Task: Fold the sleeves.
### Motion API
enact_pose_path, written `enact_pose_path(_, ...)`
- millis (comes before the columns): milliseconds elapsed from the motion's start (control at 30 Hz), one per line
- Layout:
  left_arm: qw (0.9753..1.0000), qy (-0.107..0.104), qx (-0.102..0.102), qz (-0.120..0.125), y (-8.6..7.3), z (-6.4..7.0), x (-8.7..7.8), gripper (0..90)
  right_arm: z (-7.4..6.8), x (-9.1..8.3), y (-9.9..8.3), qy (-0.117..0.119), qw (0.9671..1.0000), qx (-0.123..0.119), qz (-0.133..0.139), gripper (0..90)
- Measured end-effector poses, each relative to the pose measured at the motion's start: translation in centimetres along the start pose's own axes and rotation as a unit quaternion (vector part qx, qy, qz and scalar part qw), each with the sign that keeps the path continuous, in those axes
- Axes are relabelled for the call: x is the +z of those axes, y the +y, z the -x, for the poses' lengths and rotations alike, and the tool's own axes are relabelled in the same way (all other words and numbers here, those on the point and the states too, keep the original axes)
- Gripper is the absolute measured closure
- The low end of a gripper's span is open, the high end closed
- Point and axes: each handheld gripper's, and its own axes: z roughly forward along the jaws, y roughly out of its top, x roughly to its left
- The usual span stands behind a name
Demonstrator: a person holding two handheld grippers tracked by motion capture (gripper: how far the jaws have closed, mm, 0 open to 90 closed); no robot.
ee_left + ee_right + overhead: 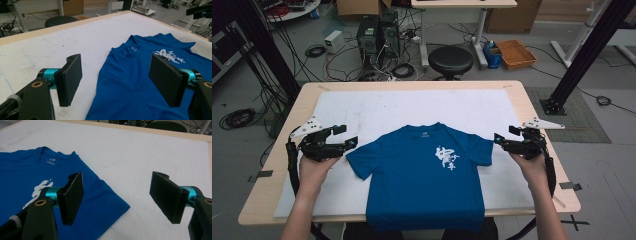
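a blue cotton t-shirt with a white chest print [424, 175] lies flat on the white-topped desk [377, 107]; left gripper [346, 136] beside its left sleeve, right gripper [502, 136] beside the right sleeve, both jaws wide open, holding nothing

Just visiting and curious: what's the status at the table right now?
Left gripper open, at the shirt's left sleeve. Right gripper open, at the right sleeve. Shirt flat, face up, hem over the table edge. Nothing in the way.
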Motion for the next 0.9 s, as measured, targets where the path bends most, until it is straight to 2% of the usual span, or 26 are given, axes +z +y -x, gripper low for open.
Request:
enact_pose_path(100,0.9999,-0.002,0.004,-0.011,-0.1,0.0,0.2,27.0,0.2,0.1,-0.1,0.001,1.0,0.002,-0.003,27.2)
enact_pose_path(200,0.9997,0.005,0.009,-0.023,-0.3,0.1,0.3,27.0,0.3,0.2,0.0,-0.001,1.0,0.004,-0.004,27.2)
enact_pose_path(567,0.9999,0.006,0.005,-0.011,-0.5,0.0,-0.1,27.2,0.0,0.2,0.1,0.0,1.0,0.0,-0.006,27.2)
enact_pose_path(633,0.9999,0.005,0.002,-0.011,-0.7,-0.3,-0.2,30.9,0.0,0.2,0.1,-0.001,1.0,-0.001,-0.006,27.2)
enact_pose_path(667,0.9998,0.006,-0.005,-0.019,-0.9,-0.5,-0.3,31.6,0.0,0.3,0.1,-0.002,1.0,-0.001,-0.007,27.2)
enact_pose_path(833,0.9993,0.008,-0.015,-0.033,-1.7,-1.2,-0.6,37.2,0.1,0.5,-0.1,-0.004,0.9999,0.0,-0.012,27.2)
enact_pose_path(867,0.9986,0.009,-0.027,-0.044,-2.2,-1.6,-0.6,39.3,0.1,0.6,-0.1,-0.004,0.9999,0.001,-0.012,27.2)
enact_pose_path(900,0.9986,0.009,-0.027,-0.044,-2.2,-1.6,-0.6,40.6,0.1,0.6,-0.1,-0.004,0.9999,0.001,-0.012,27.2)
